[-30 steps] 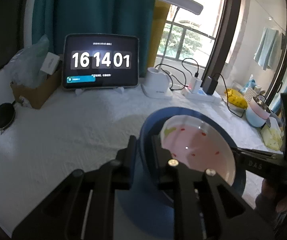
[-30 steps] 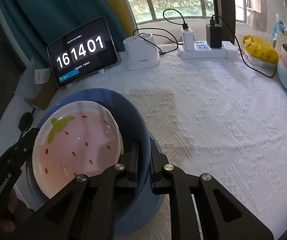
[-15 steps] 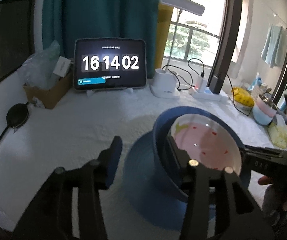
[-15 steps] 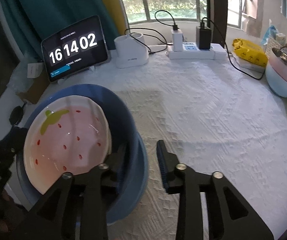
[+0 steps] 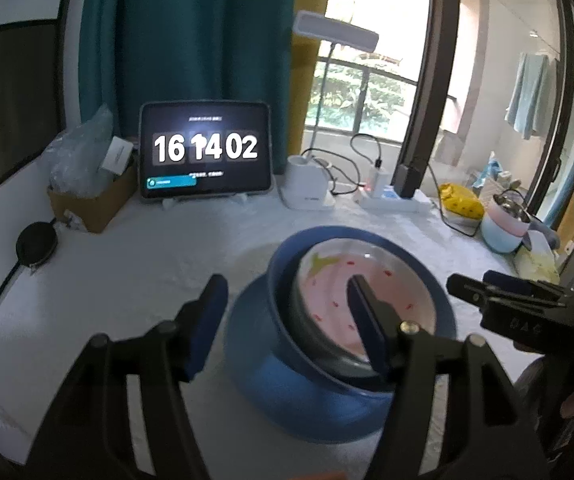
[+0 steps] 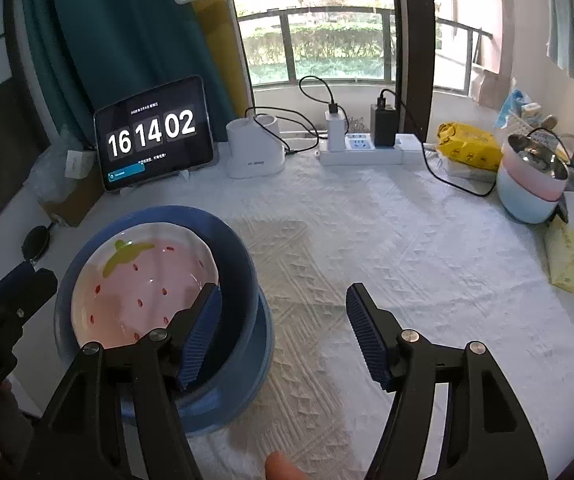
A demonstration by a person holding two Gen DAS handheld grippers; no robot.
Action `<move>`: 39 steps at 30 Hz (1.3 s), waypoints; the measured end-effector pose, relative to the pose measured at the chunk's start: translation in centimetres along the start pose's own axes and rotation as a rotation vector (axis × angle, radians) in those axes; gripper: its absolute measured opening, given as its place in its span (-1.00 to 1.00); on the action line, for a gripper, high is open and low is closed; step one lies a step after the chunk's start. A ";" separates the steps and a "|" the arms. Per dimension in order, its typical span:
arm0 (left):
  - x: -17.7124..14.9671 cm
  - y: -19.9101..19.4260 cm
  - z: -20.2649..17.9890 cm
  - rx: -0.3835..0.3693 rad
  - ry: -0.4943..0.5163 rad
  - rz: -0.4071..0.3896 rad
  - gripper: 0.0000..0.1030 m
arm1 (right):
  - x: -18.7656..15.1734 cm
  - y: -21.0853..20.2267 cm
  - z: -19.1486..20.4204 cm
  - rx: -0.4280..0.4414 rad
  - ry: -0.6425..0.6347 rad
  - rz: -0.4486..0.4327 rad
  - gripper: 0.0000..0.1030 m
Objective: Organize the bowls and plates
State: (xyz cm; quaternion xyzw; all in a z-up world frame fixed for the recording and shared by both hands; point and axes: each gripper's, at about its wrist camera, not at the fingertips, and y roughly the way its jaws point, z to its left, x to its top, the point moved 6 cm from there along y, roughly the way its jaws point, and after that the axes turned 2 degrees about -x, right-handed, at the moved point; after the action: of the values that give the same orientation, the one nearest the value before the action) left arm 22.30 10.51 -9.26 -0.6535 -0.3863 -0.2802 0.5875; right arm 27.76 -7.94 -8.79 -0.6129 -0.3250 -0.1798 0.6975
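Release is the step in hand: the left hand-held gripper and right hand-held gripper have just been opened wide, nothing gripped. The strawberry plate is nested in the blue bowl (atop a blue plate) on the desk. Withdrawal is called for next.

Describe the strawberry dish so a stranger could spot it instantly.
Start at the tablet clock standing at the back of the white tablecloth. In front of it a blue bowl stands on a blue plate. The strawberry dish lies inside that bowl: the only pink piece, with red seed specks and a green leaf.
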 end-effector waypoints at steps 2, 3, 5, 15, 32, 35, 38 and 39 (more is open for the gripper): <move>0.0 -0.5 -0.5 -0.009 0.008 -0.008 0.25 | -0.3 -0.6 -0.2 -0.007 -0.004 -0.007 0.32; 0.0 -0.9 -0.9 -0.014 0.013 -0.013 0.27 | -0.4 -0.9 -0.3 -0.010 -0.006 -0.011 0.32; -0.1 -1.3 -1.4 -0.021 0.022 -0.017 0.29 | -0.7 -1.7 -0.6 -0.016 -0.005 -0.021 0.32; -0.3 -4.4 -3.6 -0.073 0.047 -0.070 0.77 | -1.7 -5.5 -2.1 -0.057 0.008 -0.077 0.33; -0.8 -9.9 -5.7 -0.128 0.080 -0.183 0.85 | -3.1 -12.8 -3.2 -0.107 0.030 -0.211 0.33; -0.7 -10.9 -5.9 -0.132 0.078 -0.204 0.87 | -3.1 -14.3 -3.0 -0.120 0.019 -0.243 0.33; -0.4 -11.6 -6.0 -0.110 0.077 -0.220 0.87 | -3.2 -15.7 -2.8 -0.129 0.009 -0.272 0.33; -0.3 -11.9 -6.0 -0.103 0.081 -0.225 0.87 | -3.2 -16.3 -2.8 -0.131 0.006 -0.283 0.33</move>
State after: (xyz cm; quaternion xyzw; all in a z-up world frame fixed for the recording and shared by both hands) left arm 12.71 4.63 -2.04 -0.6236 -0.4183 -0.3899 0.5331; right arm 15.53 -14.09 1.01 -0.6046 -0.3934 -0.2992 0.6246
